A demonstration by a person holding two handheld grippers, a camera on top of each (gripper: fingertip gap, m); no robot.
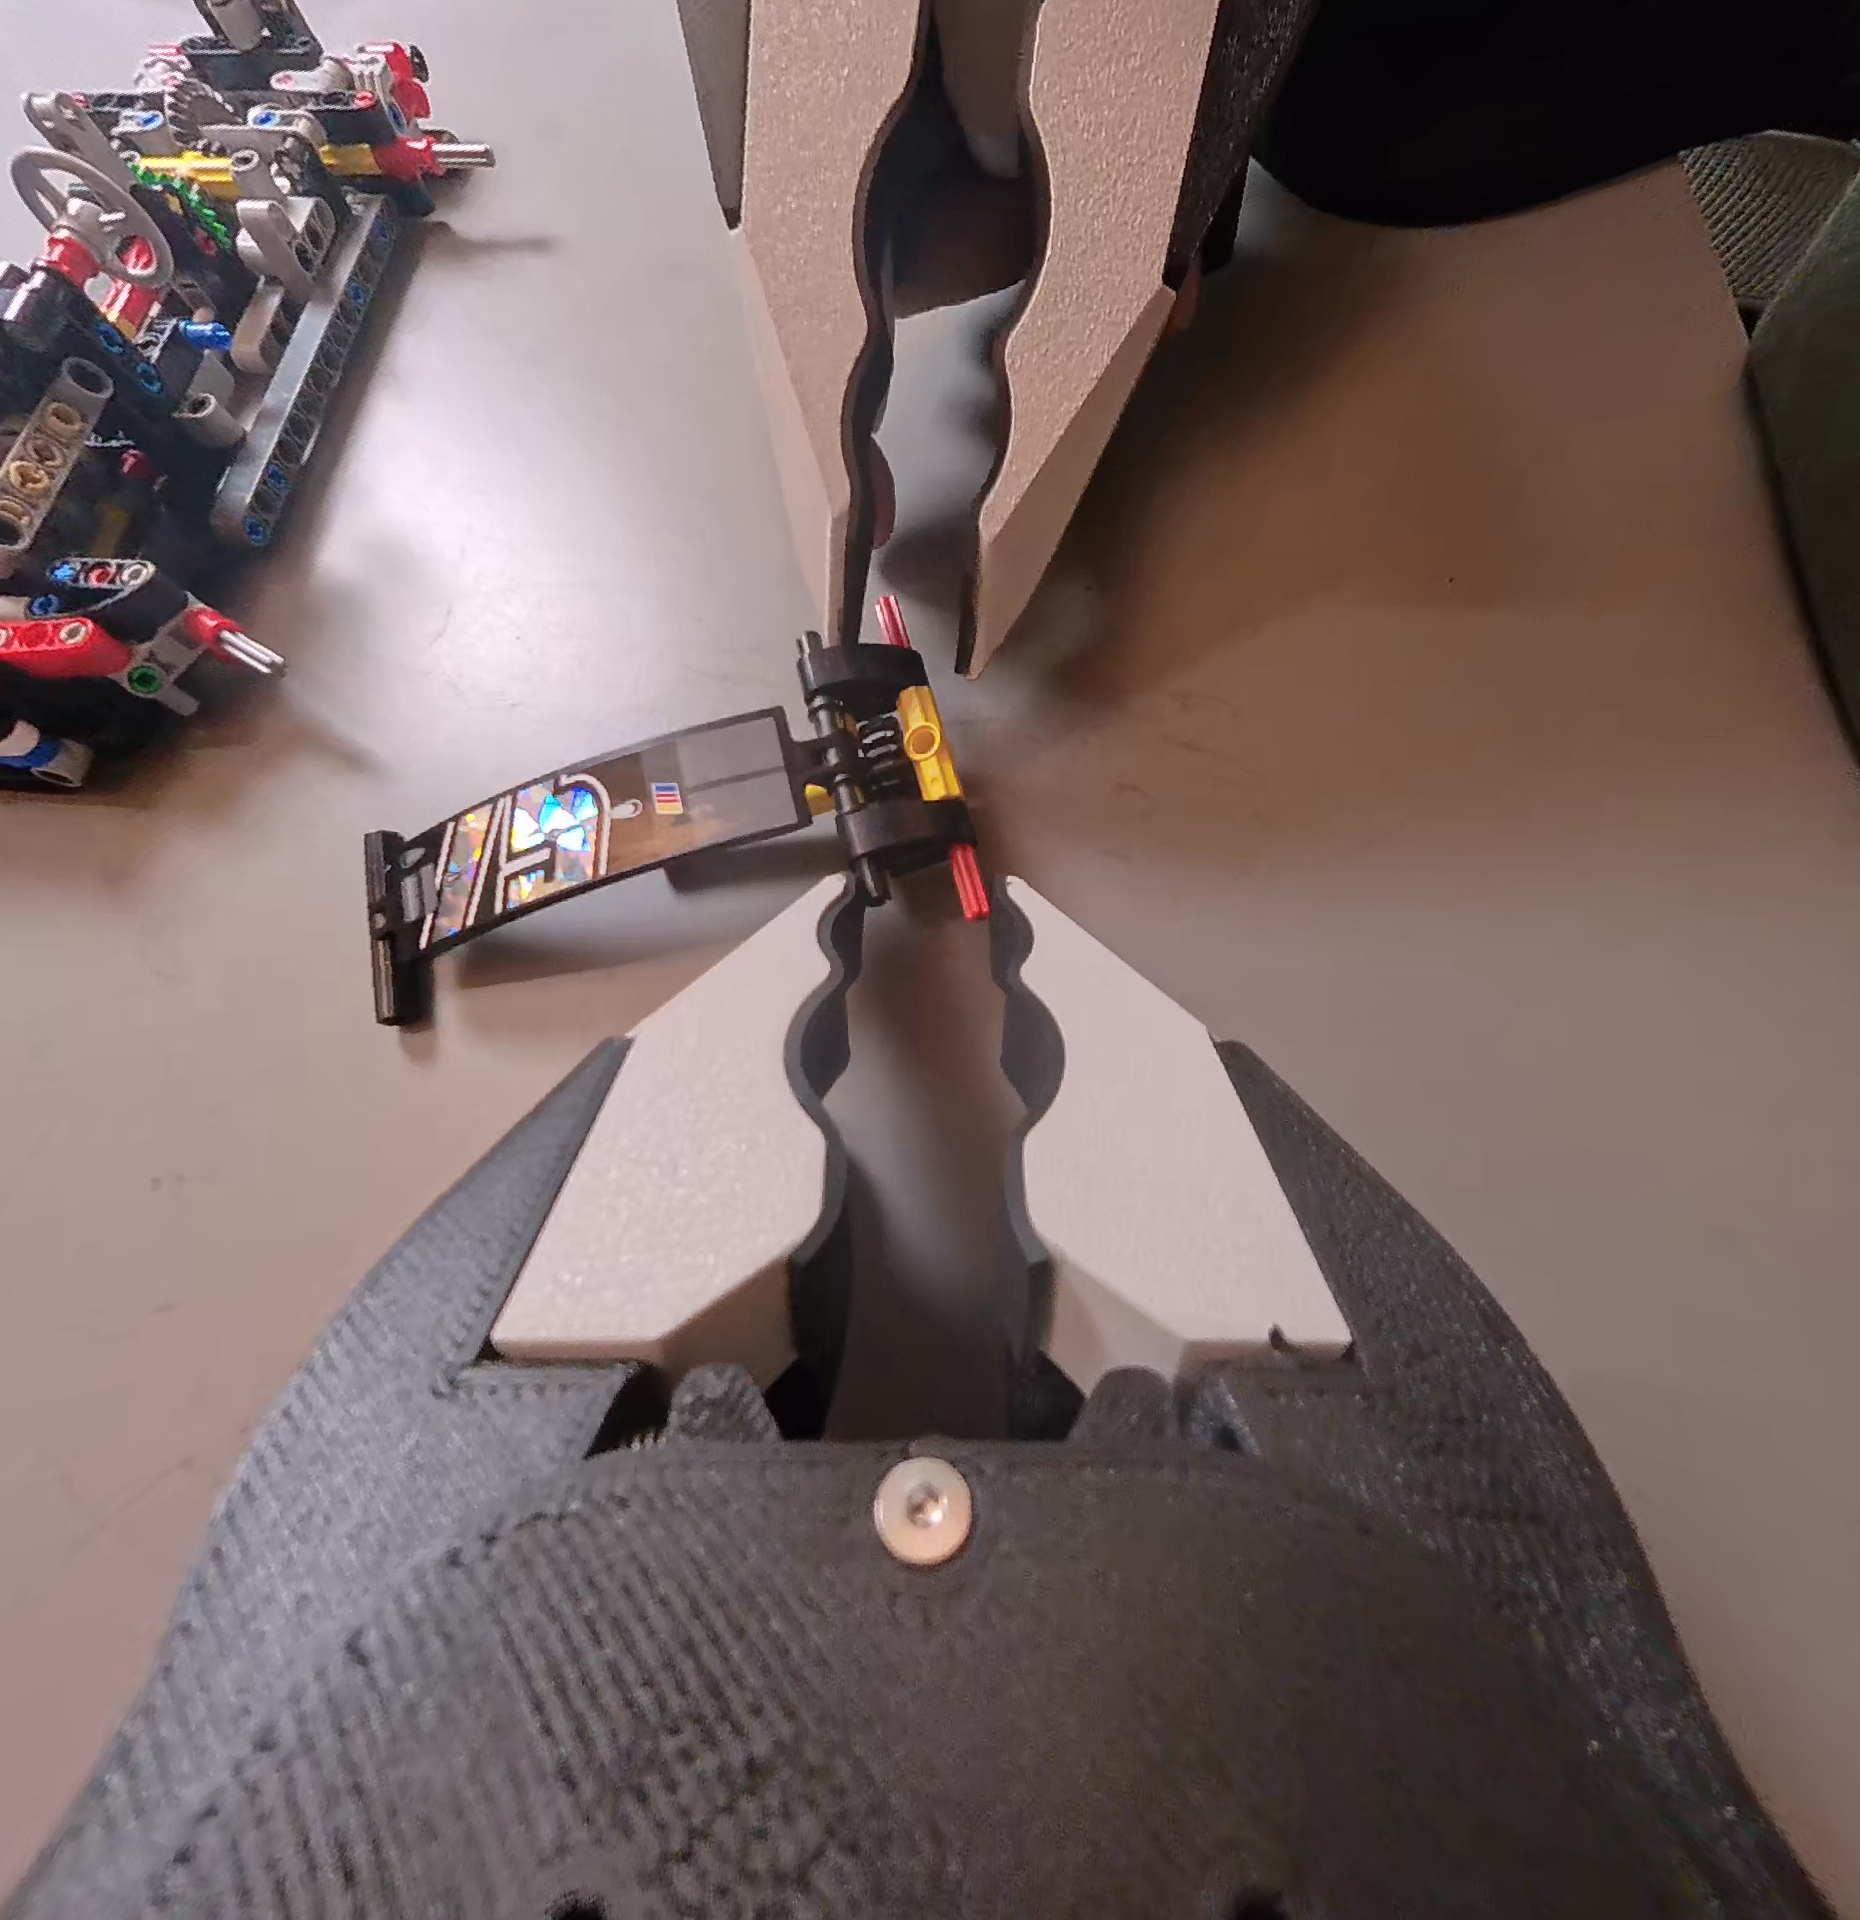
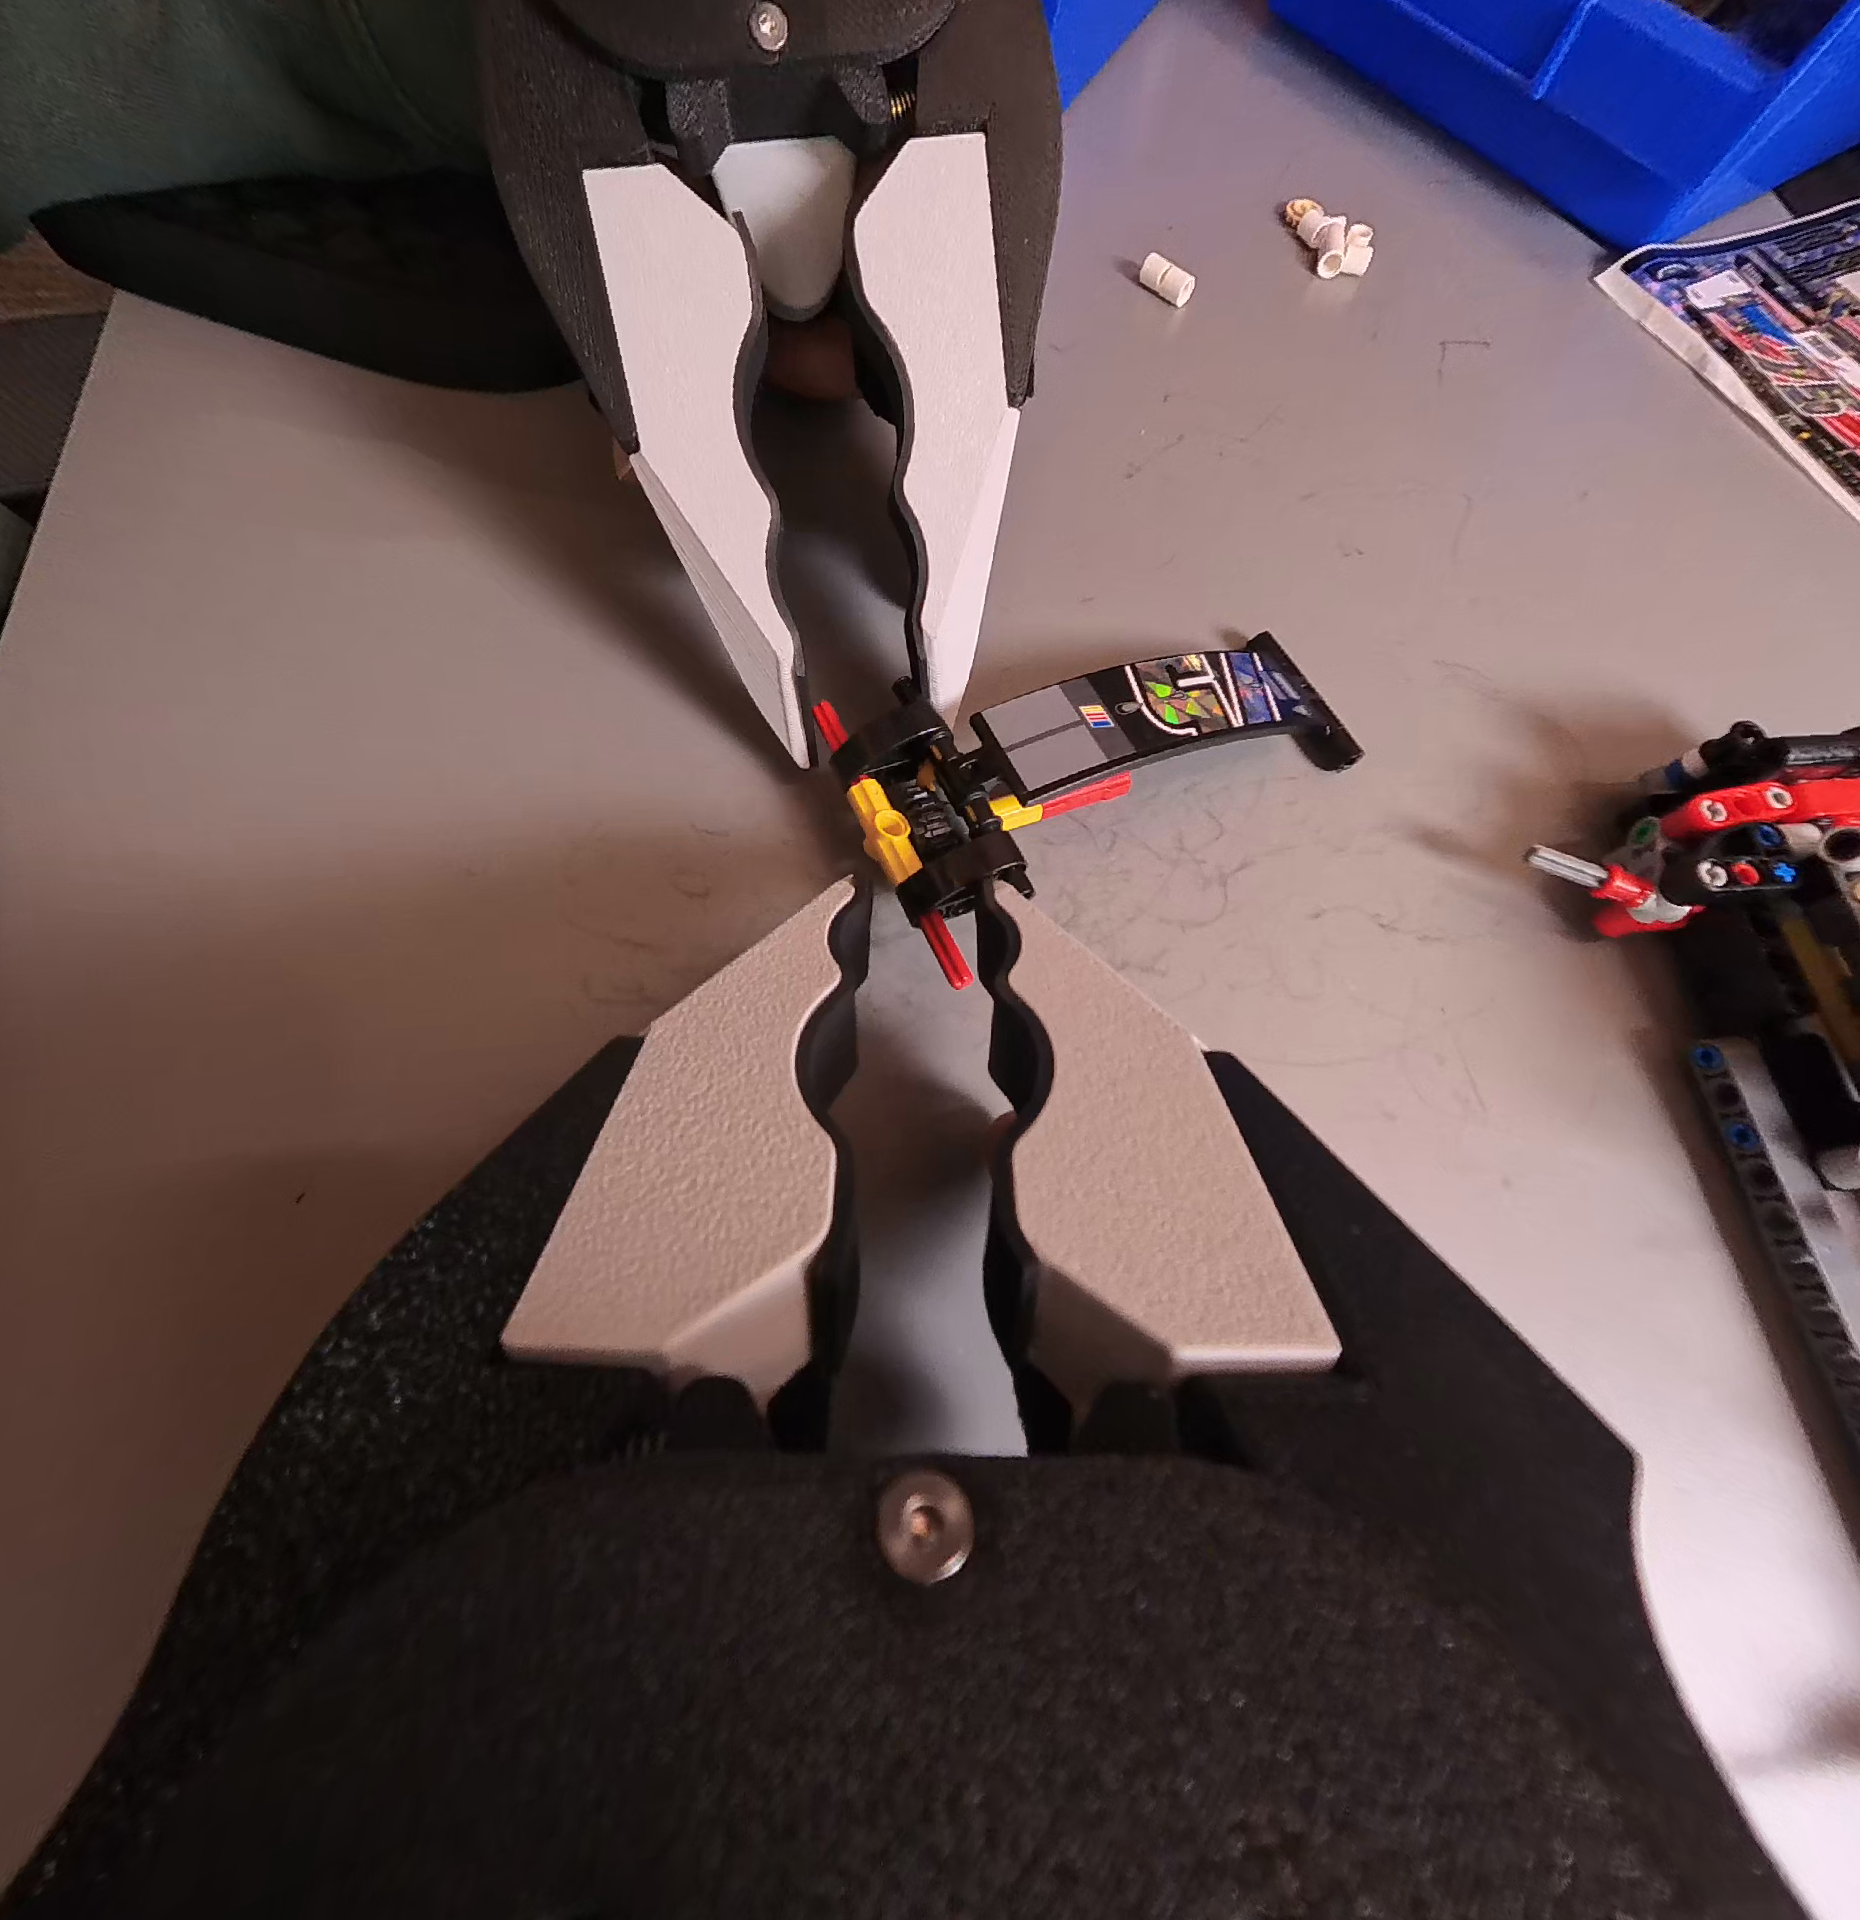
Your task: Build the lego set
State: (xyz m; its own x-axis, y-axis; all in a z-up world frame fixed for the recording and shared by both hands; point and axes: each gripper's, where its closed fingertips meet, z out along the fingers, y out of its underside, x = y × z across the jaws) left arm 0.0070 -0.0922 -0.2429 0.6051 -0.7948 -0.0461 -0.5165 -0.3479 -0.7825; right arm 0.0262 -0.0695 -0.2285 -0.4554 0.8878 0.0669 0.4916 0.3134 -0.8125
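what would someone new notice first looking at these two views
The two tongs meeting tip to tip at the table's centre, left tongs and right tongs, both open around a small black and yellow lego subassembly with a red axle through it. Next, its curved black panel with a shiny holographic sticker, then the big half-built model off to one side.

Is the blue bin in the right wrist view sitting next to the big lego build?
No, the blue bin sits at the table's far edge, while the build lies much nearer.
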